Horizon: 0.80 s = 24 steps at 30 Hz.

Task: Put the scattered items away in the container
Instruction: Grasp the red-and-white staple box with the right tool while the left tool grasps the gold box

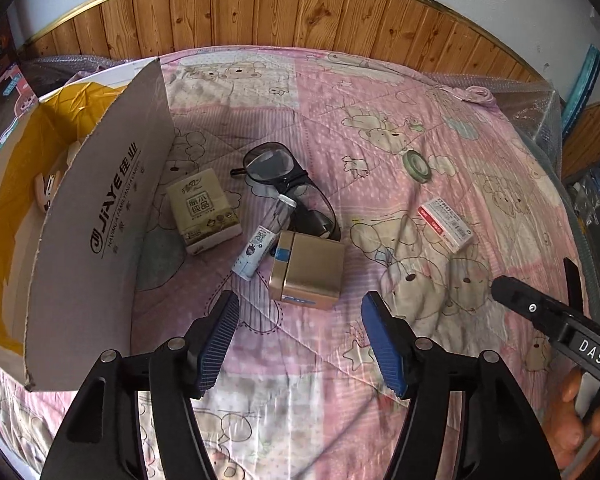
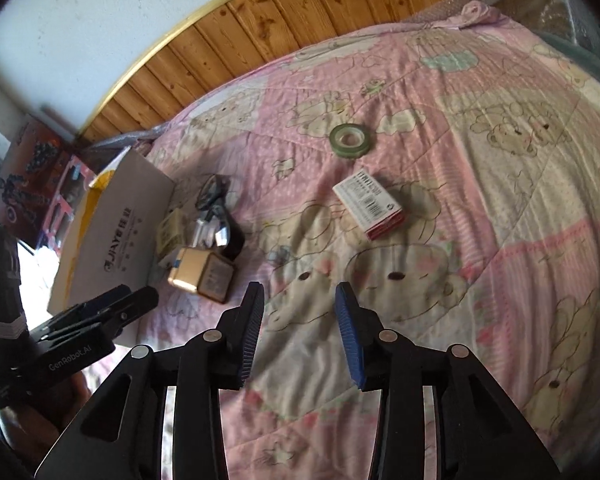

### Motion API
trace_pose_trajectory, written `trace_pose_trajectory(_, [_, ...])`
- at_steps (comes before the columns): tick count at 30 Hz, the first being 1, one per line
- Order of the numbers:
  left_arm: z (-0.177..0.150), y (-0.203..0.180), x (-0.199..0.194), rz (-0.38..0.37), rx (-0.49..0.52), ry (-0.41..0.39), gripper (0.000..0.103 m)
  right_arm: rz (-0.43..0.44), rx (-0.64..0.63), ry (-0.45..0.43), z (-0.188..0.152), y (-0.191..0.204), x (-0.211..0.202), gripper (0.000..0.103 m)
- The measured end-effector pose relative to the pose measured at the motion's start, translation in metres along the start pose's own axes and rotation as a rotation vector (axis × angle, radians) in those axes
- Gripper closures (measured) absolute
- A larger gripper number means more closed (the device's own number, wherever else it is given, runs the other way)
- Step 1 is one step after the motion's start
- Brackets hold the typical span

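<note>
On the pink quilt lie a gold box (image 1: 308, 270) (image 2: 202, 274), a small white bottle (image 1: 256, 250), black glasses (image 1: 288, 184) (image 2: 216, 200), a tissue pack (image 1: 206, 210), a red-and-white card box (image 1: 446, 224) (image 2: 370, 204) and a green tape roll (image 1: 416, 162) (image 2: 350, 140). The cardboard box (image 1: 96, 216) (image 2: 116, 224) stands at the left with a raised flap. My left gripper (image 1: 300, 320) is open just short of the gold box. Above the bear print, the right gripper (image 2: 300, 304) hangs open and empty, near side of the card box.
Inside the cardboard box are yellow lining (image 1: 8, 184) and a small pink-white item (image 1: 48, 190). A wood-panelled wall (image 1: 300, 12) runs behind the bed. Bubble wrap (image 1: 540, 112) covers the right bed edge. A hand (image 1: 584, 412) holds the other gripper.
</note>
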<state>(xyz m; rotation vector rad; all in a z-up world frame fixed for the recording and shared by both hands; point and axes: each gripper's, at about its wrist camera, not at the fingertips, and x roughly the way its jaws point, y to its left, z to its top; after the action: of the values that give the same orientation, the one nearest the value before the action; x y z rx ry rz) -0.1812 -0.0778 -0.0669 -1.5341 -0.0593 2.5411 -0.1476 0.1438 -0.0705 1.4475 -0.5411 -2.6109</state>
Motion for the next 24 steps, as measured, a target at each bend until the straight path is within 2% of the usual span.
trace_pose_trajectory(4, [0.009, 0.007, 0.024, -0.002, -0.010, 0.001, 0.037, -0.093, -0.129, 0.023, 0.020, -0.004, 0.024, 0.057])
trace_pose_trajectory(11, [0.015, 0.007, 0.050, -0.063, -0.002, 0.016, 0.032, -0.213, -0.356, 0.095, 0.035, -0.006, 0.072, 0.053])
trace_pose_trajectory(15, [0.017, 0.006, 0.071, -0.057, 0.001, 0.039, 0.031, -0.229, -0.364, 0.134, 0.042, -0.017, 0.097, 0.051])
trace_pose_trajectory(18, [0.019, 0.005, 0.080, -0.047, 0.008, 0.031, 0.031, -0.188, -0.313, 0.133, 0.050, -0.029, 0.104, 0.050])
trace_pose_trajectory(19, [0.020, 0.005, 0.082, -0.059, 0.019, 0.038, 0.034, -0.182, -0.305, 0.129, 0.052, -0.031, 0.105, 0.051])
trace_pose_trajectory(21, [0.020, 0.007, 0.089, -0.099, 0.015, 0.077, 0.049, -0.157, -0.265, 0.121, 0.058, -0.036, 0.104, 0.055])
trace_pose_trajectory(23, [0.021, 0.006, 0.089, -0.099, 0.032, 0.077, 0.049, -0.140, -0.215, 0.118, 0.062, -0.043, 0.102, 0.074])
trace_pose_trajectory(24, [0.022, 0.005, 0.089, -0.100, 0.040, 0.078, 0.050, -0.128, -0.194, 0.118, 0.063, -0.046, 0.101, 0.077])
